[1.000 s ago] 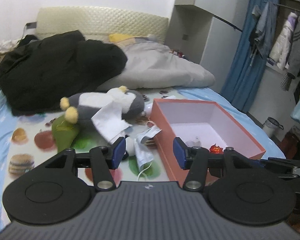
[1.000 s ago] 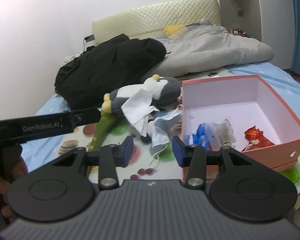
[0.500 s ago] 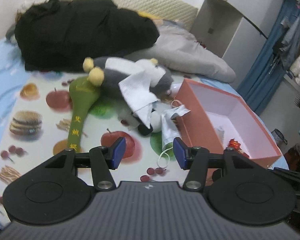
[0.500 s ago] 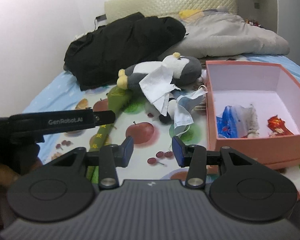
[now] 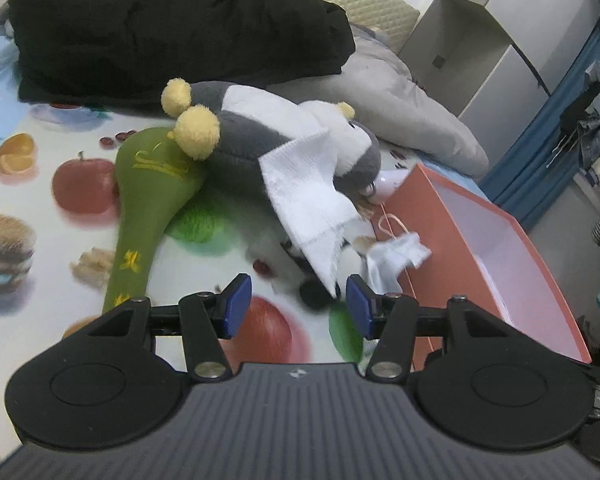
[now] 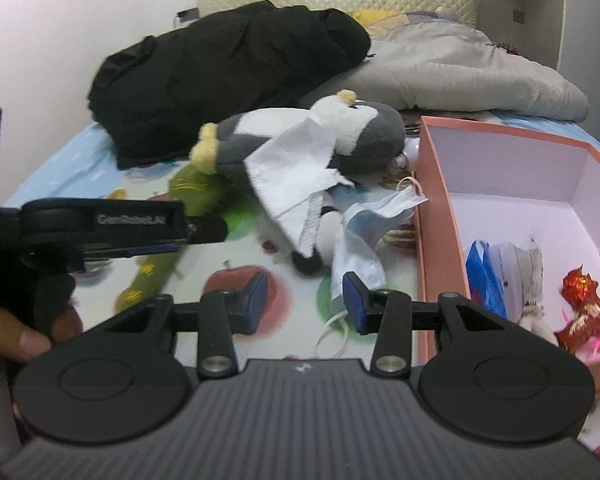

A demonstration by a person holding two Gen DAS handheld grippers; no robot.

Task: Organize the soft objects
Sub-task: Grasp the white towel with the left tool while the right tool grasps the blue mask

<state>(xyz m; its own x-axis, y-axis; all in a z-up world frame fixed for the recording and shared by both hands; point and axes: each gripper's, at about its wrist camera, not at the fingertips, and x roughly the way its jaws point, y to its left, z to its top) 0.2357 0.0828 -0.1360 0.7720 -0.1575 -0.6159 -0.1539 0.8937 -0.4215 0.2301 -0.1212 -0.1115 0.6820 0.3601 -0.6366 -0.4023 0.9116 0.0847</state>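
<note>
A grey and white plush toy with yellow feet lies on the fruit-print sheet, a white tissue draped over it. A green plush stick lies beside it. A blue face mask lies against the pink box. A small black and white soft object lies under the tissue. My left gripper is open just before the tissue's lower end. My right gripper is open, near the mask.
A black coat and a grey duvet lie at the back of the bed. The box holds a blue packet, a crumpled wrapper and a red foil item. The left gripper's body crosses the right wrist view's left side.
Both grippers have moved forward and down toward the pile. The plush, tissue and mask now look larger and closer. Both stay open.
</note>
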